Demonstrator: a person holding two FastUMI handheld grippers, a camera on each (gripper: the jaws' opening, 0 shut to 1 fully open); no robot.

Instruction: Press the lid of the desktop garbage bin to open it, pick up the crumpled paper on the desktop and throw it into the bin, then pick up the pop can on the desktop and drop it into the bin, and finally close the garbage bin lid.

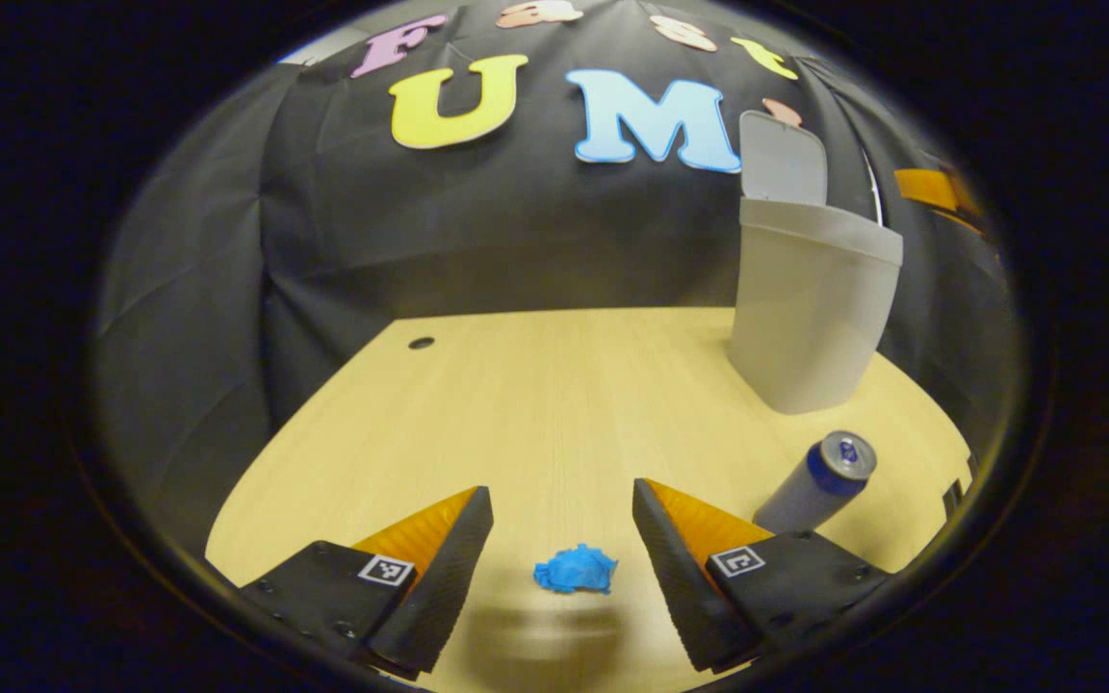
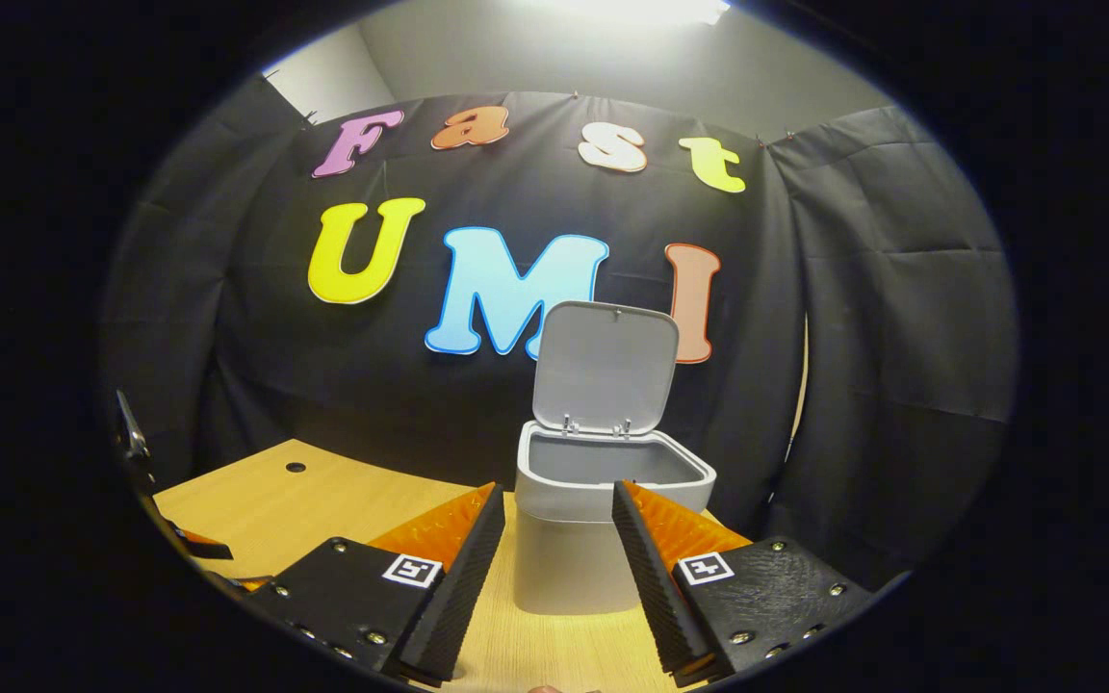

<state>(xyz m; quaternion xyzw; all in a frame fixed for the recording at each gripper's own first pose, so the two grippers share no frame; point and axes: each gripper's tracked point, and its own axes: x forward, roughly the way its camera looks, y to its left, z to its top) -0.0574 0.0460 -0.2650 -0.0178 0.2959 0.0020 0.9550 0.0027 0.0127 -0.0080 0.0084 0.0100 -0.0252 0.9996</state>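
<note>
The garbage bin (image 2: 603, 520) stands with its lid (image 2: 605, 368) tipped upright, so the paper comes next. The crumpled paper (image 1: 575, 570) lies on the bench (image 1: 554, 404), well in front of the bin and to its left, between the spread fingers of the left claw (image 1: 562, 520) and a little short of their tips; whether the claw hangs above it or level with it I cannot tell. It has no long axis. The pop can (image 1: 819, 481) stands between paper and bin, just beside the left claw's right finger, the tightest spot. Left of the paper the bench is bare. The right claw (image 2: 554, 539), also spread and holding nothing, faces the bin's front, so the left claw is probably nearer the paper.
</note>
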